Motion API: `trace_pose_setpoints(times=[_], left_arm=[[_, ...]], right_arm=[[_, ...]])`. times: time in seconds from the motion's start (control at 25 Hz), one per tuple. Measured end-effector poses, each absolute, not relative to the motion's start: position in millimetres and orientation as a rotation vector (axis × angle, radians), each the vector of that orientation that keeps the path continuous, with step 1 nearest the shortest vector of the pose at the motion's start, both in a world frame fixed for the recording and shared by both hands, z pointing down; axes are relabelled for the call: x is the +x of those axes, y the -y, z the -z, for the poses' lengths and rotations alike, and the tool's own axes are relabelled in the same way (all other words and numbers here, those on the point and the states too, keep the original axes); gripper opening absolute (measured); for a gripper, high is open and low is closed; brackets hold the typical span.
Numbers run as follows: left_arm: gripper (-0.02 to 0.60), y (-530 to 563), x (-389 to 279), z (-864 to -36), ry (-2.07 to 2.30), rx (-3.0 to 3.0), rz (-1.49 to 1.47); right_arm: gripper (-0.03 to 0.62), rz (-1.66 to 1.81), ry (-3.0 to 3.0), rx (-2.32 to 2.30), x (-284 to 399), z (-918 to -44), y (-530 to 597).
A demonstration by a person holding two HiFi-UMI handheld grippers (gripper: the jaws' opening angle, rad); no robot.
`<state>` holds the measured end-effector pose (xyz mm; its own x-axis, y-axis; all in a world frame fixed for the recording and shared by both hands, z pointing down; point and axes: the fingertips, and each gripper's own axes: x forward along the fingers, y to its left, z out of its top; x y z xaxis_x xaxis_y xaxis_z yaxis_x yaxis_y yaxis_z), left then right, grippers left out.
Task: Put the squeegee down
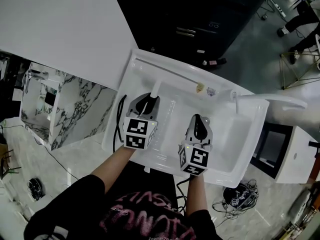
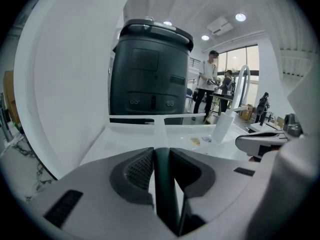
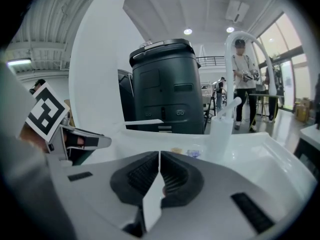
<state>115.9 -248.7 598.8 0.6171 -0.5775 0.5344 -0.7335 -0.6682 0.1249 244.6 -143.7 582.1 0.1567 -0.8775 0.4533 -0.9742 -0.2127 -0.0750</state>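
Note:
My left gripper [image 1: 148, 100] [image 2: 161, 156] is shut on the dark grip of the squeegee [image 1: 155, 88]. Its white stem runs forward to a long white blade [image 2: 160, 118], which lies across the far part of the white sink [image 1: 165, 134] near the back rim. My right gripper [image 1: 198, 120] [image 3: 159, 159] hovers over the middle of the basin, to the right of the left one. Its jaws are shut with nothing between them. The left gripper's marker cube [image 3: 45, 111] shows in the right gripper view.
A curved white faucet [image 1: 270, 100] [image 3: 240, 39] and a white bottle [image 2: 222, 126] [image 3: 220, 129] stand at the sink's right. Two small scraps [image 1: 200, 87] lie on the back ledge. A black cabinet [image 1: 200, 19] [image 2: 150, 74] stands behind, a white wall [image 1: 60, 24] at left. People stand far off.

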Motion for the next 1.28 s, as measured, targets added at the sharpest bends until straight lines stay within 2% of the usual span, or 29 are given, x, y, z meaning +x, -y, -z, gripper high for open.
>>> trace_pose_setpoints(times=[1.28], left_arm=[[0.095,252.9,117.2,-659.0,1.039,2.42,-0.746]], right_arm=[[0.022,-0.712,1.749,2.169,246.7,-636.5,151.5]])
